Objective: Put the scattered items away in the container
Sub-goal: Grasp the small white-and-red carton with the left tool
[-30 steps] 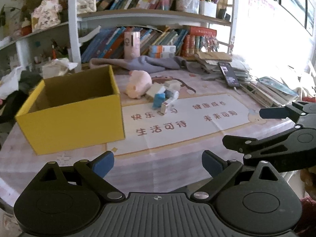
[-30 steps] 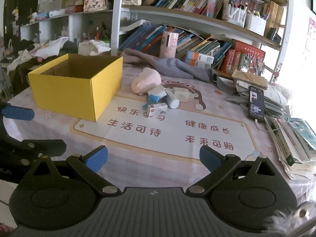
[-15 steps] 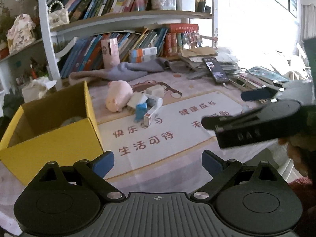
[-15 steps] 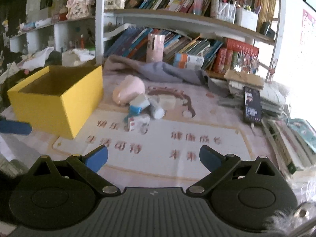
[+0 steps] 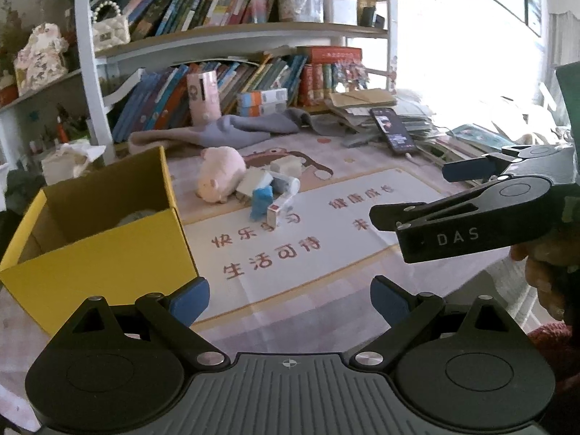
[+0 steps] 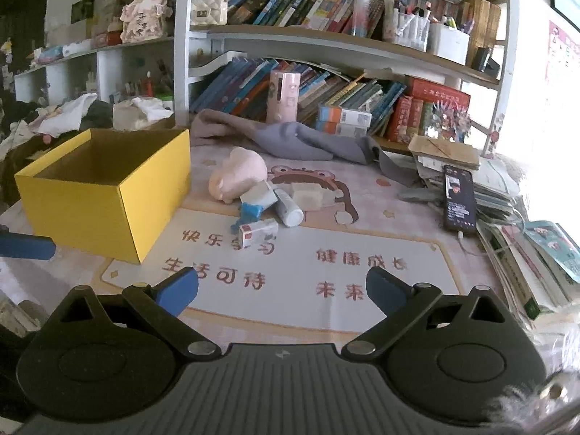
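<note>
Scattered items lie heaped ahead of both empty, spread-apart pairs of fingers, right of the yellow box; reaching in, the right gripper could nudge the white bottle, which would likely roll off.

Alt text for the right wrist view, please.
The open right gripper hovers empty over a printed table mat, facing a pile of small items, a pink plush pig among them, beside an open yellow box; cluttered bookshelves stand behind.
</note>
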Available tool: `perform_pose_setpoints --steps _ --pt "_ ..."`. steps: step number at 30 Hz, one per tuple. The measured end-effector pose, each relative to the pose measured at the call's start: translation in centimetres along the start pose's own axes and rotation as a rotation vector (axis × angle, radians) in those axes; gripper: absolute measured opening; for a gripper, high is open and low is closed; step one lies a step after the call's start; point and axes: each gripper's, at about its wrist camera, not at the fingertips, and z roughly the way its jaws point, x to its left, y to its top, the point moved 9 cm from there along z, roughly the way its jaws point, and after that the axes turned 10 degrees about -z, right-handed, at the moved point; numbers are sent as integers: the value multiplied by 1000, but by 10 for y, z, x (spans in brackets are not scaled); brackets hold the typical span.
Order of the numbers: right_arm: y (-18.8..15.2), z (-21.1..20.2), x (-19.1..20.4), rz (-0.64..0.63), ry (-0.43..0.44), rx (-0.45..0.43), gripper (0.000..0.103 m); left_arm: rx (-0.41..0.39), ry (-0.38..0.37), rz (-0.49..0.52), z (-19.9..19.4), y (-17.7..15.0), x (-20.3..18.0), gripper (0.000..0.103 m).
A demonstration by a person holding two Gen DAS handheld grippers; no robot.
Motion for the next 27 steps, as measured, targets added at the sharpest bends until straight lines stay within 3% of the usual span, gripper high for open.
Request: perform_pose_setpoints --steps 11,24,27 --pt "-13 5 -8 4 -27 56 100 38 -71 29 20 -1 -16 97" --pt "12 72 -56 -27 53 69 100 67 -8 -53 88 35 -20 95" --pt "20 90 -67 -35 83 64 100 88 16 -77 107 43 -19 91"
